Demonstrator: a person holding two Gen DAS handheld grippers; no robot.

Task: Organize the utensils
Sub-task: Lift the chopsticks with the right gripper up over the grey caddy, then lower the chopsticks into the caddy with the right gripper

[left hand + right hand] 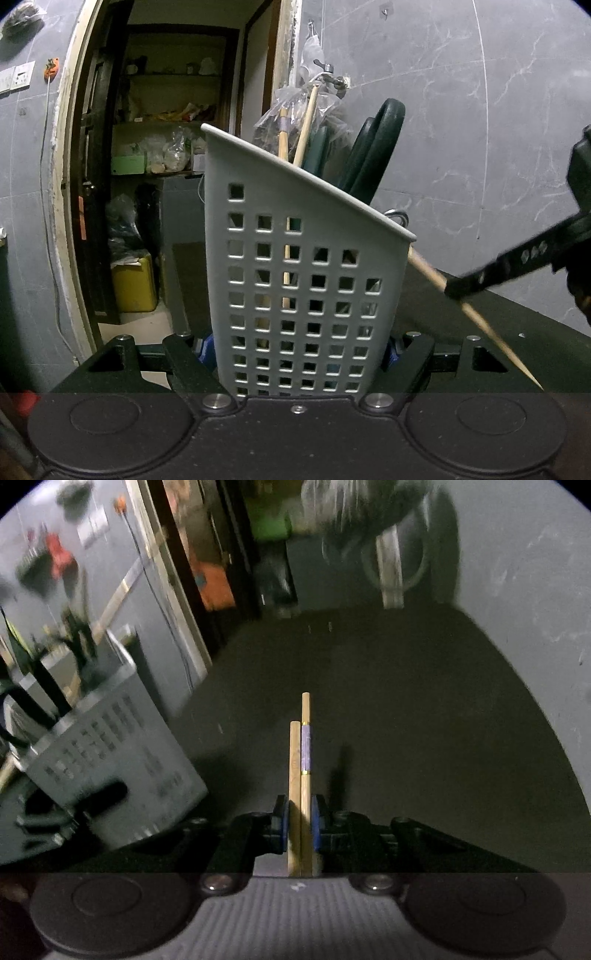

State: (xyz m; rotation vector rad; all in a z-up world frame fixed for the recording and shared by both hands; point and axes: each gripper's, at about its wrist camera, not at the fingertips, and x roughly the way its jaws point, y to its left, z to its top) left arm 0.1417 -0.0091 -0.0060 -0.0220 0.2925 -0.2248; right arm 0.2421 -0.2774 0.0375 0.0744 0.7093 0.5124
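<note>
Jaws of the right gripper (300,825) were clamped on two chopsticks (301,775); the left gripper (295,350) gripped the caddy (295,280) above open dark counter (406,701).

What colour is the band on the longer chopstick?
Pale purple band, gold-edged; clearest in the right wrist view.

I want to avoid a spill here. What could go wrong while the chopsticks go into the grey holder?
1. The right gripper pinches the two chopsticks near one end; they might pivot or slip.
2. The holder, clamped by the left gripper, already holds chopsticks and dark utensils, so new ones could jam.
3. The chopsticks' ends are uneven, so one may catch the rim.
</note>
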